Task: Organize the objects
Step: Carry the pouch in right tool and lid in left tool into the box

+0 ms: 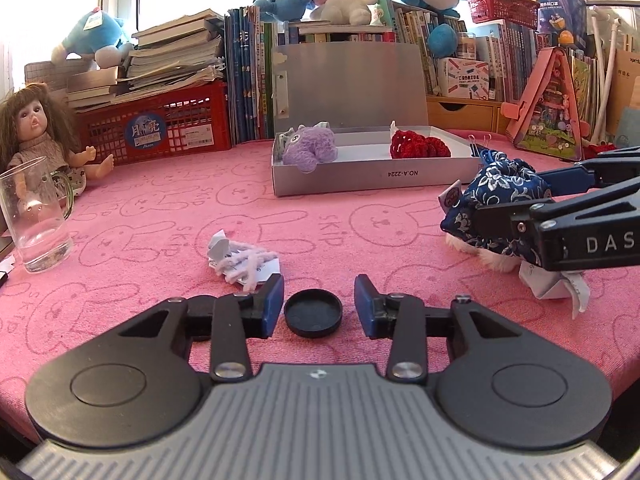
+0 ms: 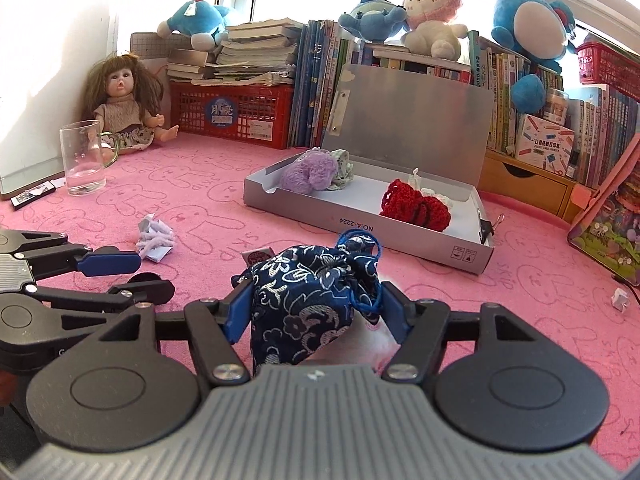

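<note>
- Navy floral-brocade drawstring pouch (image 2: pixel 316 300) is being gripped by right gripper (image 2: pixel 312 312), pads pressing both sides, just in front of the open grey cardboard box (image 2: pixel 400 236).
- Left gripper (image 1: pixel 319 306) is being held partly open, nothing clamped; small round black plastic cap (image 1: pixel 313 312) is lying on the pink cloth between its pads, farther from box than pouch.
- Box is already holding lilac plush toy (image 2: pixel 308 172) & red crochet piece (image 2: pixel 416 206).
- Step, judged: pouch is being carried to box.
- Next: lift over front wall, release in free middle space betw. the two.
</note>
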The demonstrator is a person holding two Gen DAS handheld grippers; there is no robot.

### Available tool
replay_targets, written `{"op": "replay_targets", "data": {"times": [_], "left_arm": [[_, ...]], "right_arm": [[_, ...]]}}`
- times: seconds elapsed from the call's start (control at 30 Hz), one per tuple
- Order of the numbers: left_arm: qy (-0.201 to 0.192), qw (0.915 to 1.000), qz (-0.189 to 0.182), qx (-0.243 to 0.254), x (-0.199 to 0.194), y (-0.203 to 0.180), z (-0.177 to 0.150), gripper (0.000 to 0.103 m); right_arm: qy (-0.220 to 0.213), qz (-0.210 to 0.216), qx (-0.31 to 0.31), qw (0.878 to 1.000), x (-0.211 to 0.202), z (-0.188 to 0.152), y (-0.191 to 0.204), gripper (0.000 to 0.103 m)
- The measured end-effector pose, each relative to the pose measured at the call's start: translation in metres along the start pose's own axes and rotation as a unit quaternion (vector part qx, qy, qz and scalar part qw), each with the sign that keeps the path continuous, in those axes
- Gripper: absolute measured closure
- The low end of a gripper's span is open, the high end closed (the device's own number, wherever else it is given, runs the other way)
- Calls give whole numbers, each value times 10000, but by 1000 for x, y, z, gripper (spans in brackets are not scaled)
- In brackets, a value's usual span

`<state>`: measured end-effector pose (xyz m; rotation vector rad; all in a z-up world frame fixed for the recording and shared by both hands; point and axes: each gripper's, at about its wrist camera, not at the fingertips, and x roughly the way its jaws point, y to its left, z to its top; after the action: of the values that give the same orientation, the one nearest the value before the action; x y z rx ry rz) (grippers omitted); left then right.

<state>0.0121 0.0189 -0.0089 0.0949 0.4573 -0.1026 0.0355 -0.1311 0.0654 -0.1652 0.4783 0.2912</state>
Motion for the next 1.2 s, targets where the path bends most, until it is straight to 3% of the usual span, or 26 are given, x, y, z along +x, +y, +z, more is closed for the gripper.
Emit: {"op": "replay_targets", "data": {"times": [0.07, 0.2, 0.23, 0.3, 0.57, 0.73, 0.9, 1.2], "left_arm": [[4, 10000, 60, 69, 1, -2, -3, 42], [10, 9999, 136, 105, 4, -4, -6, 40], [9, 9999, 126, 86, 4, -3, -6, 43], [40, 10000, 16, 43, 4, -4, -5, 63], [177, 9997, -83, -170, 7, -1, 8, 66], [300, 9993, 13, -238, 19, 3, 34, 66], [147, 9995, 16, -278, 33, 10, 67, 66], [-14, 9990, -121, -426, 71, 8, 119, 66]], "right_arm": [[10, -65, 108, 9999, 0, 1, -4, 34], [-15, -144, 207, 9997, -1, 1, -8, 34], [-15, -145, 245, 9996, -1, 2, -9, 34], [-3, -133, 331, 9994, -1, 2, -12, 34], [-4, -104, 959, 9953, 2, 12, -34, 35], [-46, -228, 1374, 9902, 7, 26, -63, 35], [-10, -378, 1870, 9816, 17, 39, -97, 36], [6, -527, 1960, 9792, 39, 56, -121, 36]]}}
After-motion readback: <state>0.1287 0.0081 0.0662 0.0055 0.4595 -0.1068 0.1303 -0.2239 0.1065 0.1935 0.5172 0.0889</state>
